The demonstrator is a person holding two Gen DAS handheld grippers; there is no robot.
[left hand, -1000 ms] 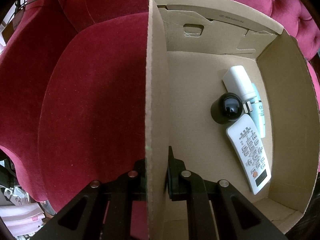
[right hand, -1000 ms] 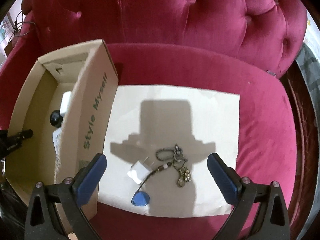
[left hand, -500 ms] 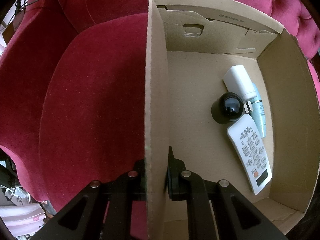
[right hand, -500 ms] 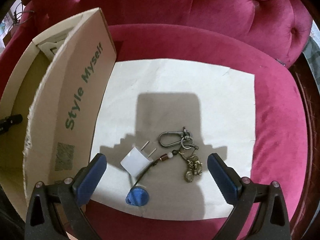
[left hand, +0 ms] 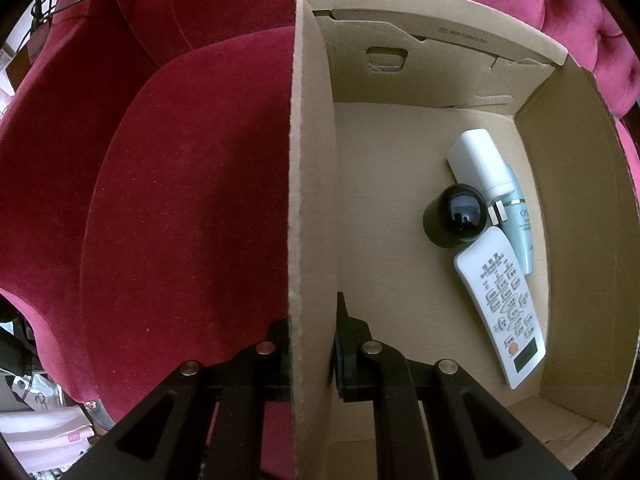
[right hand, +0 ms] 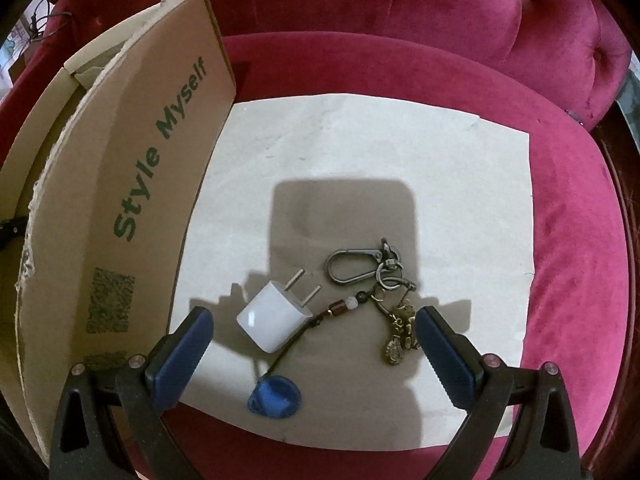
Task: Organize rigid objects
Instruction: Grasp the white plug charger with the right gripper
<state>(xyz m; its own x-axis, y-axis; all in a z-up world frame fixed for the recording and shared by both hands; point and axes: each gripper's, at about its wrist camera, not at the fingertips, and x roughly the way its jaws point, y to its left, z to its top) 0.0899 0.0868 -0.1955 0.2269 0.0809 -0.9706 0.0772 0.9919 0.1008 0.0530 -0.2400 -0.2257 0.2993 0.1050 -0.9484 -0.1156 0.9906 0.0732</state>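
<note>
one box (left hand: 312,200), one remote (left hand: 502,312) – one keychain (right hand: 384,280)

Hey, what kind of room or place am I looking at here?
Probably a home living room: everything sits on a tufted red velvet sofa, with a cardboard box holding a remote control and a keychain lying on paper.

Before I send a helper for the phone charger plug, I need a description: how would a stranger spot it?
Find the pale paper sheet on the red cushion, right of the cardboard box. Near the sheet's front edge, between the open right gripper's blue pads, lies the charger plug. It is a small white cube with two metal prongs, unlike the metal keychain beside it.
</note>
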